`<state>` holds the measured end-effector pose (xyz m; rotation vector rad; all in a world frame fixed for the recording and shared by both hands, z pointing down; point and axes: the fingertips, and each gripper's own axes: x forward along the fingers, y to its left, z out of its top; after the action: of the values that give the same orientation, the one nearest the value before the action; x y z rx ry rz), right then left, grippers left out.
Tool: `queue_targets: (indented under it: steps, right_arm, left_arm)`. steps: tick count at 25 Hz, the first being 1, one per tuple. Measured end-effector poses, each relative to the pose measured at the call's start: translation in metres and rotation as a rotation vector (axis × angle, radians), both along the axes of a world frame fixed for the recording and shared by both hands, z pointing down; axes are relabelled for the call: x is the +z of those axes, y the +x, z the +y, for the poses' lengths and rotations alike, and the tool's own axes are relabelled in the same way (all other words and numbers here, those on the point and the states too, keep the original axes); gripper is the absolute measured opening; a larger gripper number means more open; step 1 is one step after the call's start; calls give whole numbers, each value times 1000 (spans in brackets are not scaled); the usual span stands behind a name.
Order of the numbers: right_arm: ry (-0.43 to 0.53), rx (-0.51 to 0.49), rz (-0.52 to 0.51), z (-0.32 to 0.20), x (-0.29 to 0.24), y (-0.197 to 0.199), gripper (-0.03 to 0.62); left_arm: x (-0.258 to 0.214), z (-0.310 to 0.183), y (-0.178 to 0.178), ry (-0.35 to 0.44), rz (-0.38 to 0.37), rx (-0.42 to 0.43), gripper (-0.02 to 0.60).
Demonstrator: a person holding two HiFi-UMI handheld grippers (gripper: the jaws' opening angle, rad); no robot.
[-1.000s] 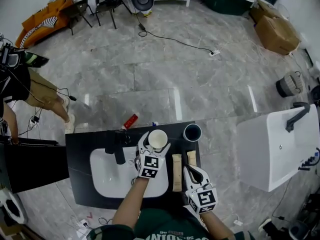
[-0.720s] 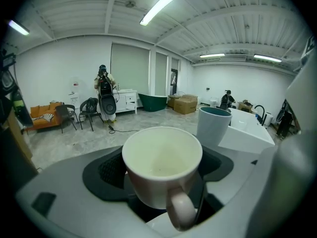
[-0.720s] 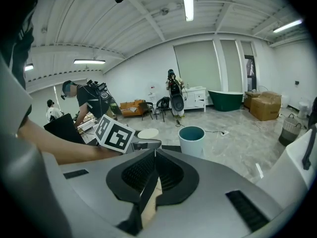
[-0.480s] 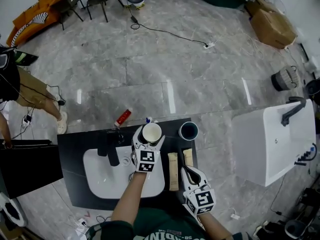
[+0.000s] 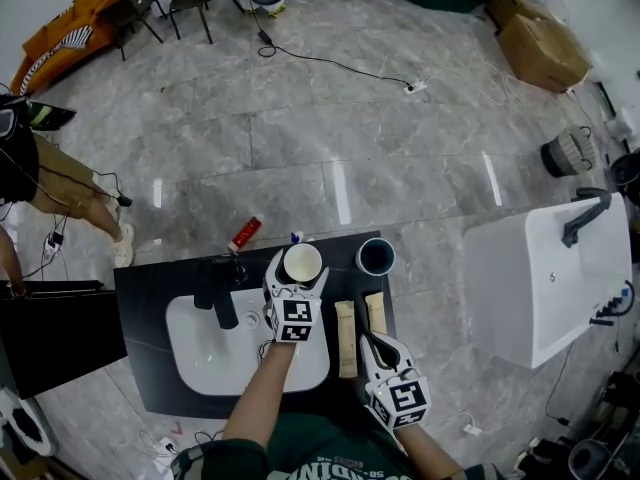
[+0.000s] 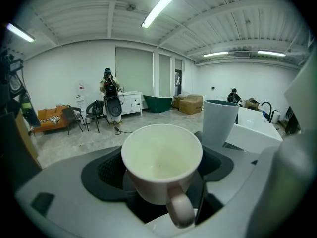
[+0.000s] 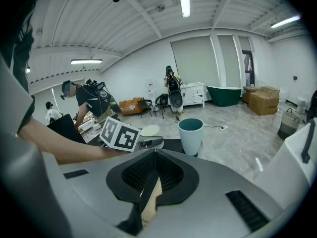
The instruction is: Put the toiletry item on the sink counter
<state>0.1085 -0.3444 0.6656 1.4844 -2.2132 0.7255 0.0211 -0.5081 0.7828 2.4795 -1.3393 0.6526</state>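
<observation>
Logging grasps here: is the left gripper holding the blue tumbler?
No, the left gripper is shut on a cream mug, while the blue tumbler stands apart, untouched.

The head view looks steeply down on the black sink counter (image 5: 150, 298); both gripper views, close and low, share the teal plastic tumbler (image 6: 220, 128).

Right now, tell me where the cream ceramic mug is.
In the head view the mug sits clamped in the left gripper over the black counter, between the black faucet and blue-grey tumbler.
</observation>
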Motion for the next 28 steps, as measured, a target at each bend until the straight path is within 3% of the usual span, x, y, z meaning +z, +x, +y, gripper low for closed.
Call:
queue_targets:
  steps: [16, 24, 25, 28]
  right_arm:
    - [33, 9, -11, 17, -14, 8, 43]
    - [86, -18, 1, 33, -36, 5, 43]
    - [92, -19, 1, 37, -39, 4, 43]
    - [121, -23, -8, 44, -52, 3, 43]
  left_arm:
    - [-10, 27, -18, -11, -40, -41, 428]
    - [-62, 63, -42, 62, -44, -85, 425]
    - [-75, 68, -44, 82, -39, -83, 417]
    - [-108, 87, -45, 125, -19, -65, 320]
